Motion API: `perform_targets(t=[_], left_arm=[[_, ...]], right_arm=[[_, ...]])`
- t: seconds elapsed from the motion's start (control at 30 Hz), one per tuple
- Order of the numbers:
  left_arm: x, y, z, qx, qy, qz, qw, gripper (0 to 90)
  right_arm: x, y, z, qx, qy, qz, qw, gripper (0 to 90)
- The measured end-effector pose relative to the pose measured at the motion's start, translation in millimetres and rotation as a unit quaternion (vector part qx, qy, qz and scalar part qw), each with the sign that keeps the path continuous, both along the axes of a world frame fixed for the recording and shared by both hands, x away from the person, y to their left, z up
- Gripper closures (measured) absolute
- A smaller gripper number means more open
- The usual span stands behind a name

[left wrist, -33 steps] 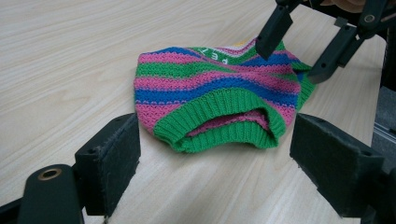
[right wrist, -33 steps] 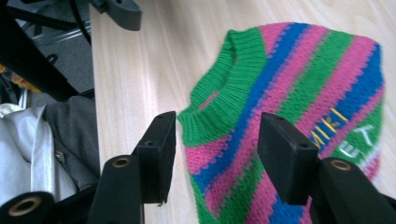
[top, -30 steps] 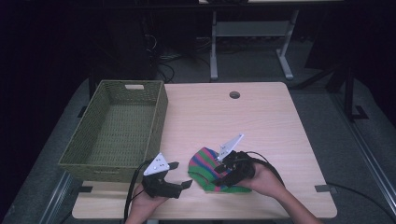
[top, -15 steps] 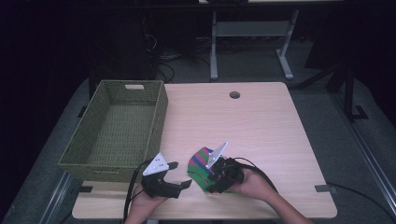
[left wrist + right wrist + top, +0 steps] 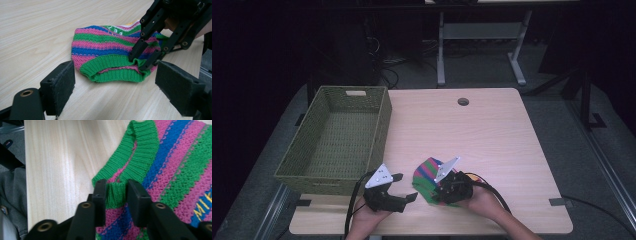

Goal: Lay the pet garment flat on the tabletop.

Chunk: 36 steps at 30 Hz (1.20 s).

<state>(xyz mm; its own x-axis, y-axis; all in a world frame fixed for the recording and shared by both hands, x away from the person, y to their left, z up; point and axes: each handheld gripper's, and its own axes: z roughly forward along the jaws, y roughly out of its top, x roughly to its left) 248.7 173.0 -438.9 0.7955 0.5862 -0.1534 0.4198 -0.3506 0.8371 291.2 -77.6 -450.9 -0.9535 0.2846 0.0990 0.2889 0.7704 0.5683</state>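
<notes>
A knitted piece (image 5: pixel 426 172) in pink, blue and green stripes lies flat near the table's front edge. Its green ribbed hem (image 5: pixel 112 72) faces my left gripper (image 5: pixel 117 87), which stands open just in front of it with both pads clear of the fabric. My right gripper (image 5: pixel 115 195) is shut on a fold of that green hem (image 5: pixel 115 191). In the left gripper view the right gripper (image 5: pixel 142 60) pinches the hem's right corner. In the high view the left gripper (image 5: pixel 406 186) sits left of the knit and the right gripper (image 5: pixel 436 194) rests on it.
A green woven basket (image 5: pixel 381 125) stands at the table's left side and looks empty. The wooden table (image 5: pixel 472 130) has a round cable hole (image 5: pixel 463 101) near its far edge. A person's hands hold both grippers at the front edge.
My right gripper has slid left and nearer the front edge, over the knit to its green hem, and closed on it. The left gripper has stayed put.
</notes>
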Motion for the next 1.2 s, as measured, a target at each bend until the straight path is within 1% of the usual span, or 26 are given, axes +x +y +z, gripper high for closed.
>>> perform_targets(t=[0.23,0.37,0.57,0.63,0.7,0.77,0.87,0.9,0.93,1.03,1.1,1.17,1.2], left_arm=[[0.7,0.5,-0.1,-0.003,0.001,0.002,1.0,15.9],[0.6,1.1,-0.1,-0.002,0.001,0.001,1.0,15.9],[0.7,2.8,0.6,-0.004,-0.001,0.004,1.0,15.9],[0.8,3.0,0.6,-0.005,-0.001,0.004,1.0,15.9],[0.7,3.7,1.2,-0.008,-0.001,0.005,1.0,15.9],[0.7,3.9,1.4,-0.01,-0.001,0.005,0.9999,15.9],[0.6,4.2,1.3,-0.011,-0.001,0.005,0.9999,15.9],[0.5,4.4,1.4,-0.011,-0.002,0.005,0.9999,15.9],[0.5,4.5,1.5,-0.011,-0.002,0.005,0.9999,15.9],[0.8,4.7,1.5,-0.012,-0.004,0.004,0.9999,15.9],[0.8,4.4,1.5,-0.013,-0.003,0.003,0.9999,15.9],[0.5,3.9,1.7,-0.014,-0.004,0.003,0.9999,15.9],[0.3,4.0,1.9,-0.016,-0.005,0.003,0.9999,15.9]], right_arm=[[1.6,0.7,0.5,-0.004,-0.002,-0.003,1.0,76.6],[3.5,-0.1,0.9,0.0,0.008,-0.007,0.9999,79.4],[5.1,-0.5,4.1,-0.002,0.013,-0.006,0.9999,81.0],[5.4,-1.1,5.0,0.002,0.013,-0.005,0.9999,81.2],[4.6,-2.8,8.1,0.009,0.016,-0.008,0.9998,81.2],[4.4,-3.5,9.5,0.009,0.014,-0.009,0.9998,81.2],[4.0,-4.7,13.7,0.013,0.017,-0.007,0.9997,81.4],[4.3,-5.6,18.4,0.016,0.013,-0.006,0.9998,81.3],[4.3,-5.6,18.4,0.016,0.013,-0.006,0.9998,81.3],[4.9,-7.5,25.1,0.024,0.01,-0.005,0.9997,81.4],[5.0,-9.7,29.4,0.031,0.013,-0.009,0.9994,81.5],[6.3,-12.2,32.1,0.035,0.01,-0.006,0.9993,81.5],[6.3,-14.6,35.2,0.038,0.008,-0.011,0.9992,81.6]])
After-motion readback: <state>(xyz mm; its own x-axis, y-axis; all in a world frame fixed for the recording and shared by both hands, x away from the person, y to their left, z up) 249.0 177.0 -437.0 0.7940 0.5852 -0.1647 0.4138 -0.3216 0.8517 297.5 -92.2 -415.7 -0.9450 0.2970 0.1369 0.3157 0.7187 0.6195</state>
